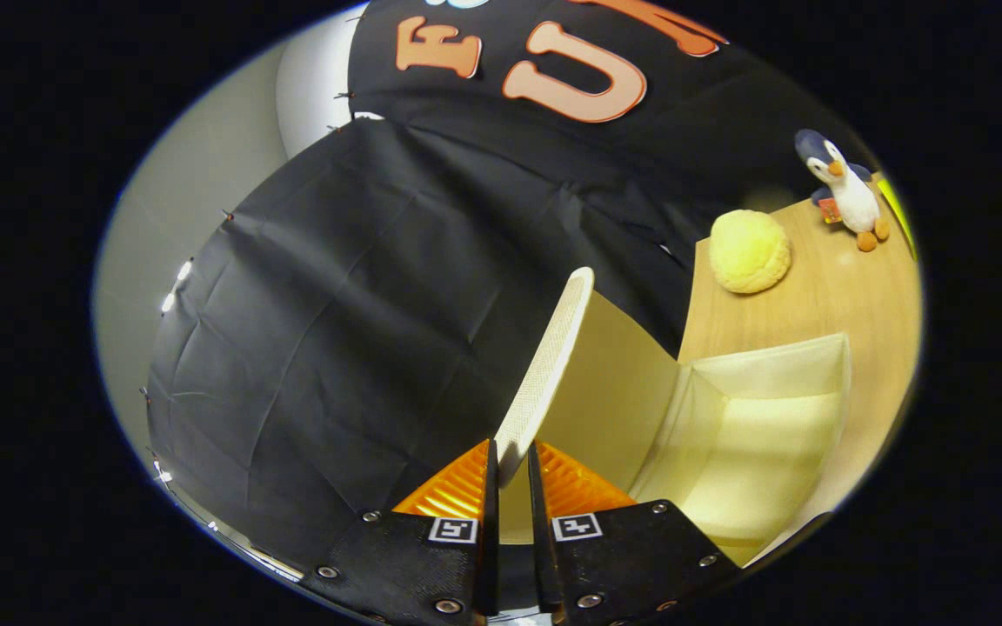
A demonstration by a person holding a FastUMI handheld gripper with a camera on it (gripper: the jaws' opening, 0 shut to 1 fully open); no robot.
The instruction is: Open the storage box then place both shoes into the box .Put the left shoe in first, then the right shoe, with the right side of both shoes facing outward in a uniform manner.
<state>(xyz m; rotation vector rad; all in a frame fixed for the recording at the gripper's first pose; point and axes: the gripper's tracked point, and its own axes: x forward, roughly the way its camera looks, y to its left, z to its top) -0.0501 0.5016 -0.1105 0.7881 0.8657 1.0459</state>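
My gripper (511,469) is shut on the edge of the storage box's lid (549,365), a cream fabric flap that stands raised, almost edge-on, running away from the fingers. Right of the lid, the open storage box (762,435) shows its pale cream inside walls and floor, with nothing in it that I can see. The box sits on a light wooden table (849,296).
Beyond the box on the table lie a round yellow plush (749,250) and a small penguin toy (845,187) near the far corner. The black cloth wall (362,304) hangs close on the left, behind the lid, with a pale wall beyond it.
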